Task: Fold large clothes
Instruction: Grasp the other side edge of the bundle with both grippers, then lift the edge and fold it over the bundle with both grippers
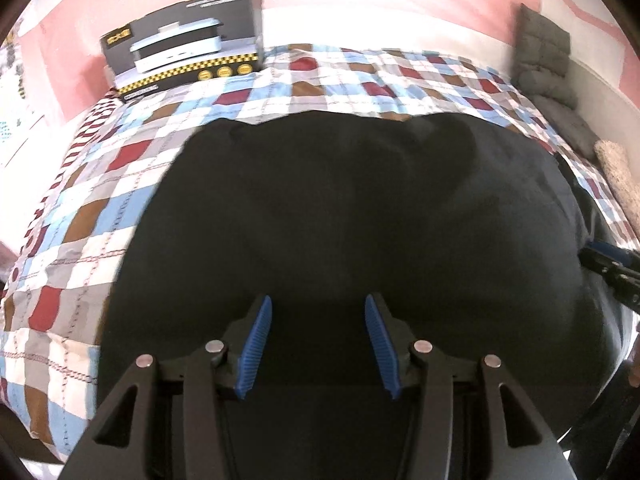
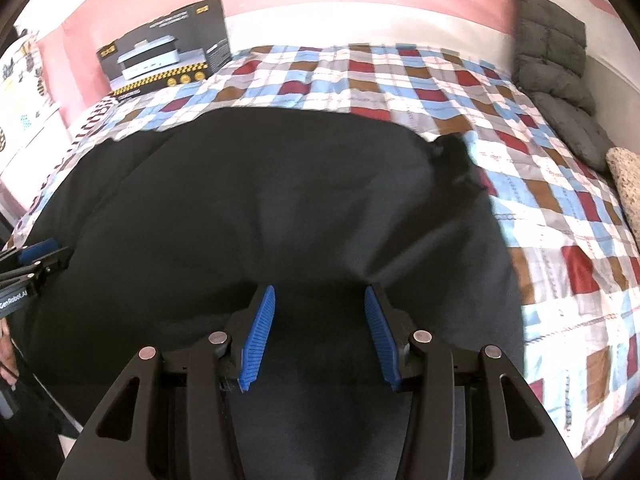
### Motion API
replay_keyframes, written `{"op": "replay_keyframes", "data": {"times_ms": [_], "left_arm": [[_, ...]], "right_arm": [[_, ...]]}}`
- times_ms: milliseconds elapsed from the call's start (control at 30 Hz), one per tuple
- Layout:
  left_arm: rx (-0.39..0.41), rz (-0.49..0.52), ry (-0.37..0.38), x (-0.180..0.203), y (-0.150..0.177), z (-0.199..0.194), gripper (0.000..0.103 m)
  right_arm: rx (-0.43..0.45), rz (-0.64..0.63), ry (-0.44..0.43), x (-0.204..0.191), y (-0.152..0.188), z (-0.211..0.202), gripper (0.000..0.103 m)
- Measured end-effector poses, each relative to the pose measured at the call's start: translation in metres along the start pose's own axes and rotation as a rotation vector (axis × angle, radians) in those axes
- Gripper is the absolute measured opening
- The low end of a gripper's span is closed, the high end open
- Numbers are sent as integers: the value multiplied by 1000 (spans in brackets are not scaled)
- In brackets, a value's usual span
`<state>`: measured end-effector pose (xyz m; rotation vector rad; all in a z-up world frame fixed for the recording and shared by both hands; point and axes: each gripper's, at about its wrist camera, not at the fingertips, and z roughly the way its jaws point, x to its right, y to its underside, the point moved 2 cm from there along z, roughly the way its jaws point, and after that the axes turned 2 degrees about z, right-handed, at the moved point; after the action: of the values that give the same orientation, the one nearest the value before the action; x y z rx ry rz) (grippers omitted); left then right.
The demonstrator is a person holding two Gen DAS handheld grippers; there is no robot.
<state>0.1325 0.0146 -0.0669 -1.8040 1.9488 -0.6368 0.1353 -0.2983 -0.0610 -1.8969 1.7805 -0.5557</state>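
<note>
Left gripper: seen from its own wrist camera, jaws spread wide, nothing held between them.
Left pads: blue, ribbed, angled outward toward the tips.
Right gripper: jaws likewise spread wide, gap between them unfilled.
Right pads: blue, ribbed, facing inward.
Relative pose: each gripper is glimpsed at the other view's edge, level with the jaws and well apart.

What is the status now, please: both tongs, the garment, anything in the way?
Left tongs open, empty. Right tongs open, empty. Black garment spread on checkered bedspread. Boxed appliance at far edge, apart from it.
</note>
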Motion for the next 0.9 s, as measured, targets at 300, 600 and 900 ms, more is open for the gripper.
{"op": "replay_keyframes", "data": {"times_ms": [300,600,900], "left_arm": [[26,-157,-67,-79,8,-15,51],[-22,-377,20,-150,21,-5,60],[-91,-443,238,-151,21,36,86]], "right_arm": [[6,130,54,64,3,-19,48],[-30,305,-25,119,15,-21,72],[-116,487,-282,148,21,17,78]]}}
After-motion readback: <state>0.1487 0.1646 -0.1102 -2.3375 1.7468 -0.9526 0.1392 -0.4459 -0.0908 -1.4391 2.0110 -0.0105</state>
